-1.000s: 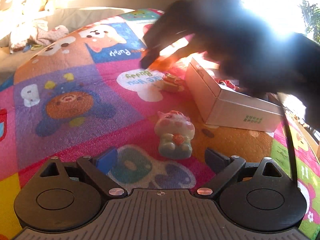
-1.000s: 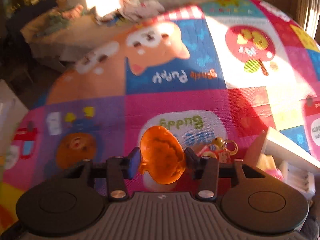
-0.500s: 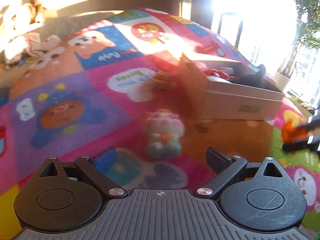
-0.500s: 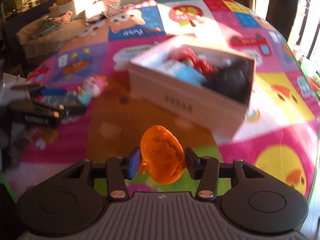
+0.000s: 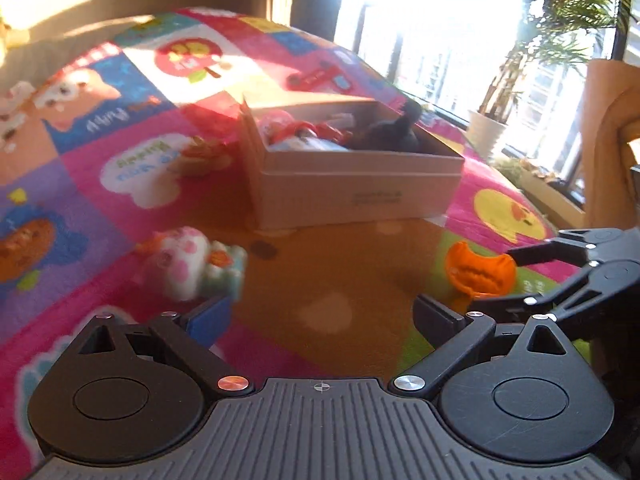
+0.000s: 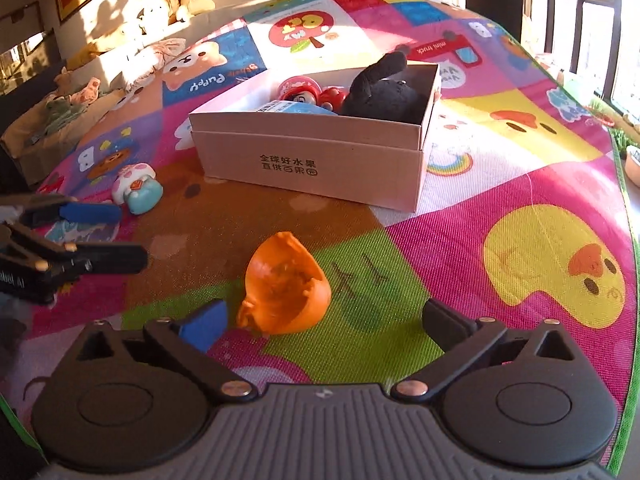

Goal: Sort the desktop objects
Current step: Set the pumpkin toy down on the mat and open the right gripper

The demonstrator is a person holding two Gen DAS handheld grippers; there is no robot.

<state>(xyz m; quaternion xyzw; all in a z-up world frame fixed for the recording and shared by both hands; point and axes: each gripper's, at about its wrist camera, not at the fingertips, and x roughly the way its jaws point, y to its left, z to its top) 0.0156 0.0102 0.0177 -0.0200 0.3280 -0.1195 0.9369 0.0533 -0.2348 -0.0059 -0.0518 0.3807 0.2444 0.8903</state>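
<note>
An orange hollow toy (image 6: 286, 288) lies on the colourful play mat (image 6: 520, 200), in front of a white cardboard box (image 6: 312, 152). My right gripper (image 6: 324, 322) is around it with its jaws opening wide; the toy sits near the blue left pad (image 6: 204, 324) and neither pad presses on it. A pink and teal pig figurine (image 5: 192, 268) lies on the mat just ahead and left of my left gripper (image 5: 322, 314), which stands open with nothing in it. The left wrist view shows the orange toy (image 5: 480, 272) between the right gripper's fingers.
The box holds a black plush (image 6: 384, 92), a red toy (image 6: 308, 88) and a blue packet. A small yellow and red toy (image 5: 204, 156) lies left of the box. Soft toys and clothes (image 6: 160, 12) are piled beyond the mat. Potted plants (image 5: 492, 128) stand by the window.
The right gripper carried the orange toy from the mat's far side to in front of the box, came down, and spread its jaws off it. The left gripper swung right; the pig now sits to its left.
</note>
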